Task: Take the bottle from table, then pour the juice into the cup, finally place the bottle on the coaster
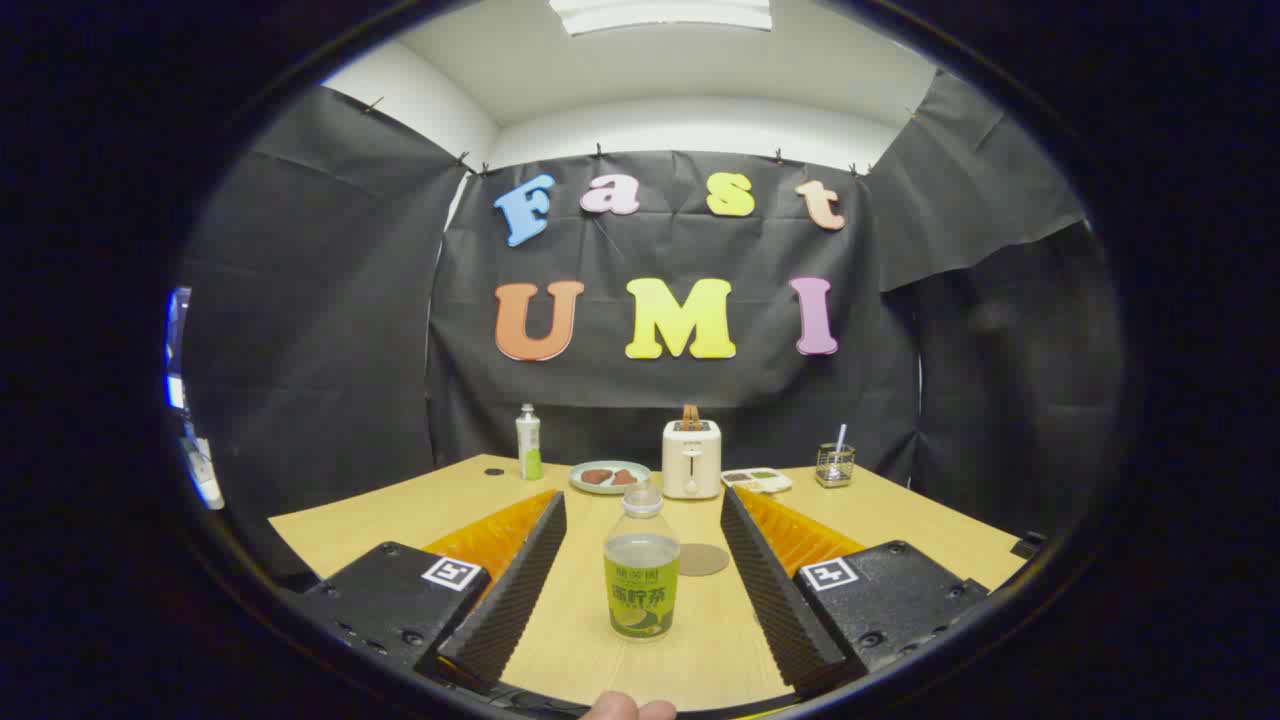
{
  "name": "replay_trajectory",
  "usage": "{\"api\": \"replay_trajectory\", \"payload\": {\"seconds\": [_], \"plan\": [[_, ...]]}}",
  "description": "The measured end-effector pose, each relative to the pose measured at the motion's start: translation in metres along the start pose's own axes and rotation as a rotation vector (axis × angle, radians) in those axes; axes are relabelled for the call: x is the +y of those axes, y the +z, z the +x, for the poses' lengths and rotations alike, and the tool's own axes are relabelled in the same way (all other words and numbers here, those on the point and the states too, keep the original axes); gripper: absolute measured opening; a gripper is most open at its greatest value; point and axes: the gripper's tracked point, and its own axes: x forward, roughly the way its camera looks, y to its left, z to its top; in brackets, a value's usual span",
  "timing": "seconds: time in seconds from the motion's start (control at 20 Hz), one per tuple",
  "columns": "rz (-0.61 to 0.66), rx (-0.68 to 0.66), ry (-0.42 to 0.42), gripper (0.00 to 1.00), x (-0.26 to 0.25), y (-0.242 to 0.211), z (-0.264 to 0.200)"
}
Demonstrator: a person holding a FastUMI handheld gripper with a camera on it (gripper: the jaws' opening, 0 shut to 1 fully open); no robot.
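A clear juice bottle [641, 570] with a green label and a clear cap stands upright on the wooden table [400, 515]. It sits between my two fingers, closer to their rear half, with a gap on each side. My gripper [643, 497] is open and touches nothing. A round brown coaster [702, 559] lies flat on the table just behind and to the right of the bottle, also between the fingers. I cannot make out a cup for the juice.
Along the far edge of the table stand a slim white and green bottle [528, 442], a plate with food [609, 476], a white toaster [691, 458], a small food tray [757, 480] and a wire holder [834, 464]. A fingertip [628, 708] shows at the near edge.
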Motion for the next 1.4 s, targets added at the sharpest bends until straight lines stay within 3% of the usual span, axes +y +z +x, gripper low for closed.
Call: {"api": "replay_trajectory", "payload": {"seconds": [1.4], "plan": [[0.015, 0.054, -0.015, 1.00, -0.004, -0.024, -0.006]]}}
